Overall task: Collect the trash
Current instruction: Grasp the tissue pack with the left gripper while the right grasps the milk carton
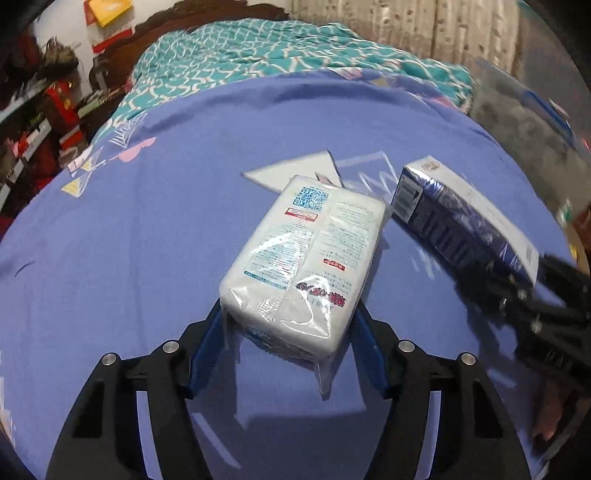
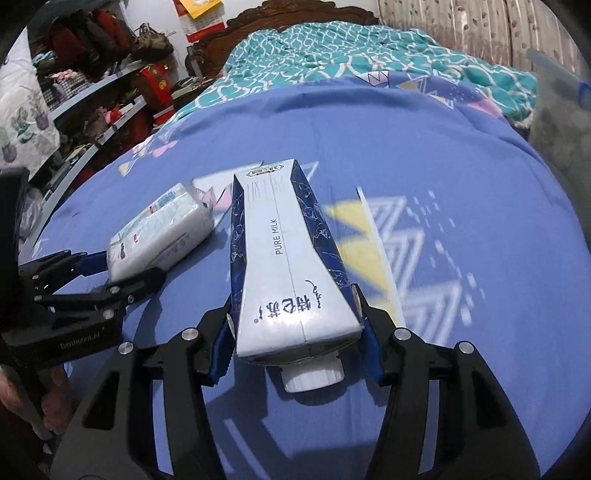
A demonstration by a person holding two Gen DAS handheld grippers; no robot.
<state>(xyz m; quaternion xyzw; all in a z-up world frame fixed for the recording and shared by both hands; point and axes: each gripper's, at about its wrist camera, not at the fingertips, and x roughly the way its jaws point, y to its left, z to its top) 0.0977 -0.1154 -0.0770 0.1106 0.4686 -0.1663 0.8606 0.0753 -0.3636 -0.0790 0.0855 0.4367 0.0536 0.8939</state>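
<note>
A white plastic-wrapped tissue pack lies on the blue bedsheet. My left gripper is shut on its near end, one blue pad against each side. To its right a blue and white milk carton points away, and the right gripper shows only as a blur at its near end. In the right wrist view the carton, marked PURE MILK, has its white cap toward me, and my right gripper is shut on its sides near the cap. The tissue pack and left gripper sit at the left.
A thin white strip lies on the bedsheet just right of the carton. A teal patterned blanket is bunched at the far end below a wooden headboard. Cluttered shelves stand left; a translucent bag stands right.
</note>
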